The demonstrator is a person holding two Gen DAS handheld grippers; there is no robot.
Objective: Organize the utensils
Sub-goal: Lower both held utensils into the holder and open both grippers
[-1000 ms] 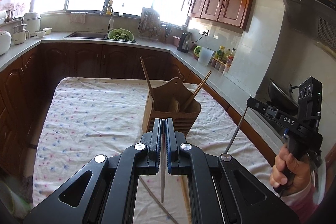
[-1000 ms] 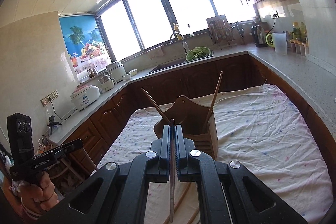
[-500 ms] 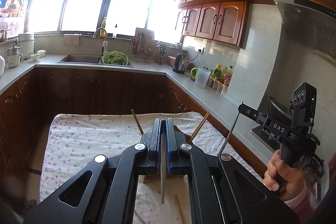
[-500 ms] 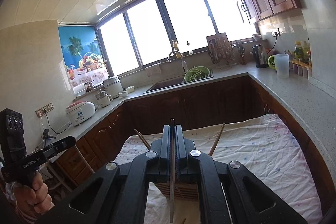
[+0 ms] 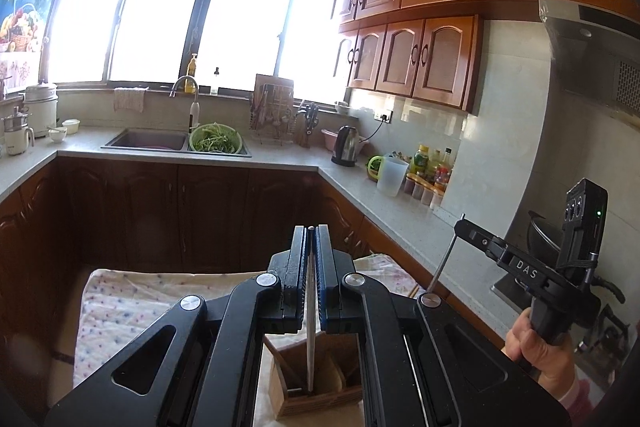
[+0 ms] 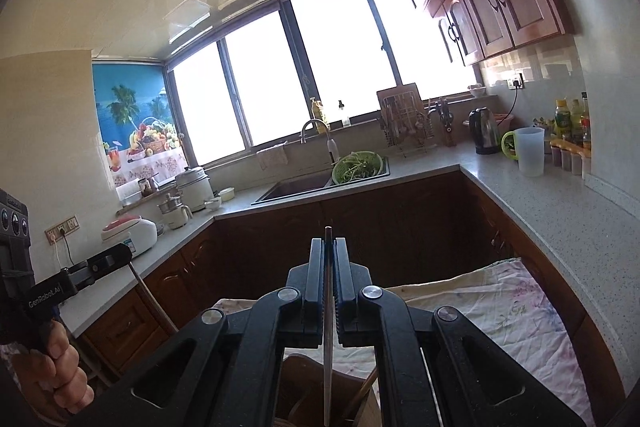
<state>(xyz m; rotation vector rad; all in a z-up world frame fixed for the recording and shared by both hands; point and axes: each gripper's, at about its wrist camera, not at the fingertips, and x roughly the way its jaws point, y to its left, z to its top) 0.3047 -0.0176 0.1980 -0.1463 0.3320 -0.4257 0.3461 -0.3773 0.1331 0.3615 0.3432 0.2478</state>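
kitchen counters (image 5: 352, 183) wrap around cloth-covered table (image 5: 120, 303) under bright windows (image 5: 168, 19).

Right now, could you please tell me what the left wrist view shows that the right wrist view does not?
Only the left wrist view shows the range hood, the wok beneath it, and the right hand-held gripper from the side, shut on a thin utensil.

Only the right wrist view shows the fruit poster, the white rice cooker and the left hand-held gripper from the side.

Both show the sink, green colander, kettle, wooden utensil holder and floral tablecloth.
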